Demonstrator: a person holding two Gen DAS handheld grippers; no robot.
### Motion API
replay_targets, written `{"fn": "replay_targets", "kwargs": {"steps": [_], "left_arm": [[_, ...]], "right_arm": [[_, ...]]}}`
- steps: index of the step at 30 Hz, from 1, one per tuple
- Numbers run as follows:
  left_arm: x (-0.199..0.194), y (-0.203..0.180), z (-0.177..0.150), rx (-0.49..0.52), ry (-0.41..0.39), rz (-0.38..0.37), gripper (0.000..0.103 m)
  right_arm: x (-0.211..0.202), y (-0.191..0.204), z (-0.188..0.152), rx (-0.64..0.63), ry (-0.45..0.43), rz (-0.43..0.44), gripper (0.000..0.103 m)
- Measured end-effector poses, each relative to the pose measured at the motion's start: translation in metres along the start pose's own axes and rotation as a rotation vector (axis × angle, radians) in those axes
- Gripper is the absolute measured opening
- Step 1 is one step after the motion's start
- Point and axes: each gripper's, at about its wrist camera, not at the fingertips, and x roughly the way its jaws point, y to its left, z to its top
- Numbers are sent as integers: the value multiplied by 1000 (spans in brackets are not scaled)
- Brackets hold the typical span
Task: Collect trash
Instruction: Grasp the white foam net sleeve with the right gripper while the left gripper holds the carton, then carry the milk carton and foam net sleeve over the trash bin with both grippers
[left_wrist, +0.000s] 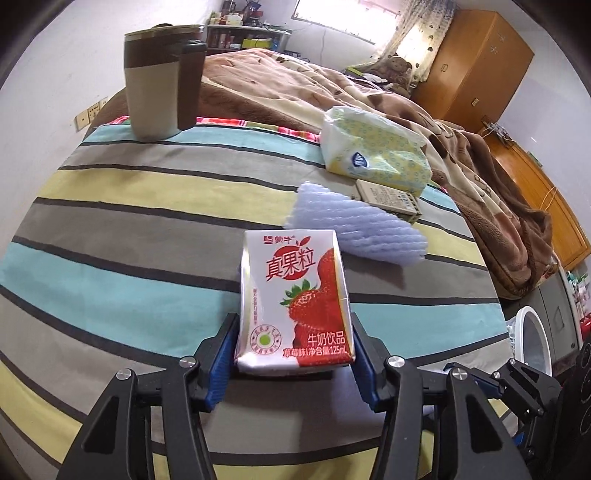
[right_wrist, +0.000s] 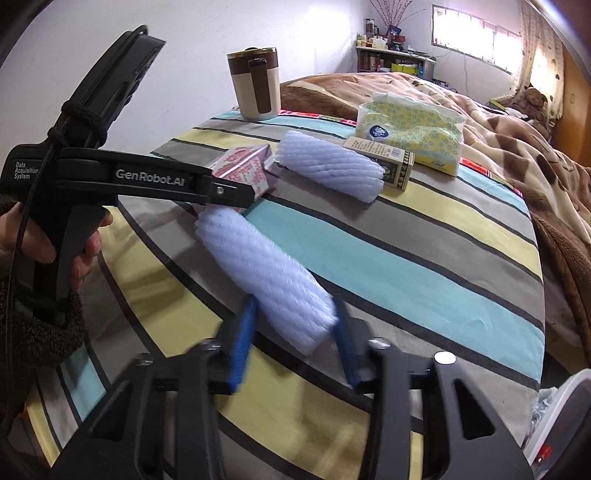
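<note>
A strawberry milk carton (left_wrist: 293, 302) stands upright between the blue pads of my left gripper (left_wrist: 293, 354), which is shut on its lower sides over the striped cloth (left_wrist: 129, 258). In the right wrist view a white foam net sleeve (right_wrist: 266, 269) lies on the cloth, and my right gripper (right_wrist: 295, 332) is shut on its near end, one blue pad against each side. Beyond it the same carton (right_wrist: 247, 166) shows in the other gripper, held by a person's hand (right_wrist: 85, 247). A second foam sleeve (left_wrist: 354, 229) (right_wrist: 328, 170) lies behind the carton.
A small printed box (left_wrist: 388, 199) (right_wrist: 391, 166) and a yellow tissue pack (left_wrist: 373, 151) (right_wrist: 410, 136) lie at the back right. A brown-and-cream mug (left_wrist: 162, 81) (right_wrist: 255, 85) stands at the far edge. A brown blanket (left_wrist: 480, 166) covers the bed. A white bin (left_wrist: 532, 343) sits low right.
</note>
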Motion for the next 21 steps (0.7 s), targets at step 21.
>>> {"fn": "replay_targets", "kwargs": {"steps": [21], "left_arm": [[-32,-6,-31,6,-49,-8,56]], "right_arm": [[-37,-23,-22,219,-93,-88,26]]}}
